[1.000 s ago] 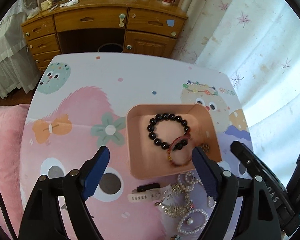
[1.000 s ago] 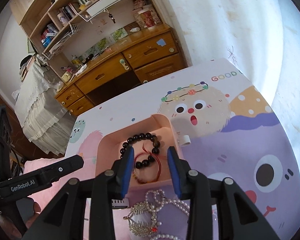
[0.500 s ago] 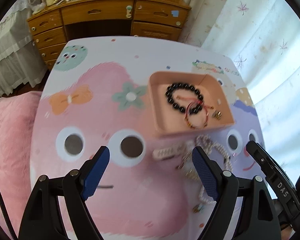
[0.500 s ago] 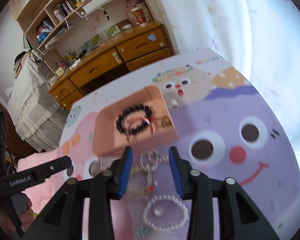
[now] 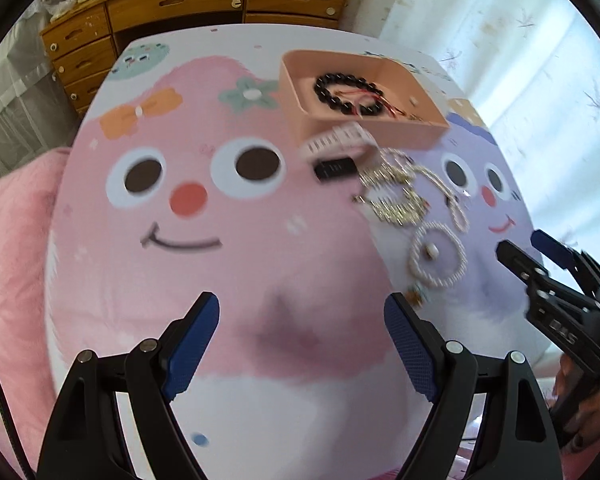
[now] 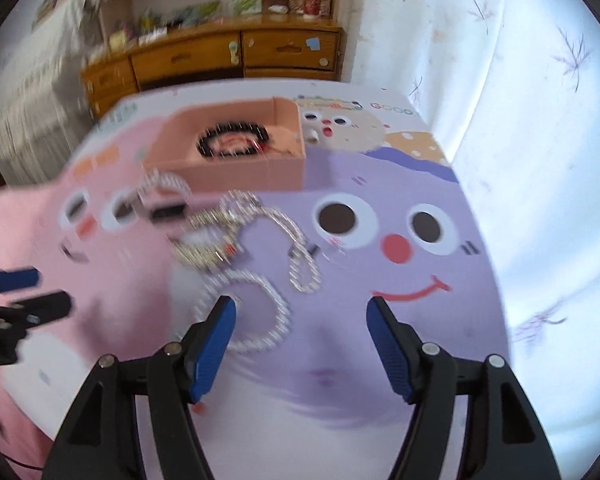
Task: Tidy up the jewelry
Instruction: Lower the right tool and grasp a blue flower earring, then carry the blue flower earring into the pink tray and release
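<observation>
- We hold the left gripper (image 5: 302,344) above the pink half of the cartoon-printed surface (image 5: 220,280), its blue-padded fingers (image 5: 192,344) spread wide with nothing between them.
- Our right gripper (image 6: 300,344) hovers over the purple half of that surface, fingers likewise wide apart and empty; both views are blurred, so fine detail is uncertain.
- The open-topped pink rectangular tray (image 5: 300,80) sits toward the far edge of the surface and serves as our landmark.
- Inside the tray lies a black round-bead bracelet (image 5: 350,94) with a thin red cord bracelet (image 5: 364,94) across it, so part of the sorting looks done.
- Touching the tray's near wall we see a white watch strap with a black face (image 5: 336,154), not yet inside.
- Just nearer to us than the tray lies a tangled gold-coloured metal piece (image 5: 396,196); we cannot tell what kind of ornament it is.
- Nearer again, a ring of white pearl beads (image 5: 438,256) lies flat, with a second white bead loop (image 6: 304,256) beside it.
- The pearl ring lies just ahead of our right gripper's left finger, so we judge it the likely next pick.
- We judge the loose pieces were bunched close to the tray to keep each carry short, and the fingers kept wide to take in a loop.
- The tangle may drag neighbouring strands along when one is lifted.
</observation>
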### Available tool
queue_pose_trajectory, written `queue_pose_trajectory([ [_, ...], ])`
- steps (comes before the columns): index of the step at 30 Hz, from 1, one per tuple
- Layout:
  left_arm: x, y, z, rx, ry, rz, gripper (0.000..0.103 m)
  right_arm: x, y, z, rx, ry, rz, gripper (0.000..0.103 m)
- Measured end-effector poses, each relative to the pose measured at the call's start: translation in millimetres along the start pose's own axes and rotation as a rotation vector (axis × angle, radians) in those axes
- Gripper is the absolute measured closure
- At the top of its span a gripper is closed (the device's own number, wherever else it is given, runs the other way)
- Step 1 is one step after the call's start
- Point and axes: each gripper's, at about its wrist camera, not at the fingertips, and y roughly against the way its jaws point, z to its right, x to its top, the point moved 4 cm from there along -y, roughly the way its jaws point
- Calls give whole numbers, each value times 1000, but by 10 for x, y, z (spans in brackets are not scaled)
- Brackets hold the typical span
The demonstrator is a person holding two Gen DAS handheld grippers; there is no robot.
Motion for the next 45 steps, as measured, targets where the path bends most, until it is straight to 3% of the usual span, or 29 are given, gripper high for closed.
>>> queue_pose_trajectory([
  [7,-439,-136,242,-66,-33,-23,20,-318,-86,132,-26,65,-66,35],
  [12,-533,-230,456,-75,-70,0,22,-434,-191,147,-155,233,-109,35],
  [16,-509,-308,672,-87,-112,20,42,-385,-222,199,-192,317,-79,35],
  [17,-488,-324,712,-76,-124,28,52,-360,-243,212,-183,322,-75,35],
  [19,-436,-356,784,-44,-133,42,60,-289,-308,244,-145,320,-68,35],
  [27,-242,-553,970,44,-64,53,66,39,-530,341,12,273,-14,35],
  [34,-139,-684,1082,133,16,84,74,249,-783,415,159,205,-27,59],
  [39,-142,-680,1073,202,47,111,82,319,-915,478,251,160,-57,65],
  [45,-122,-694,1072,232,86,119,83,419,-972,477,318,147,-75,76],
])
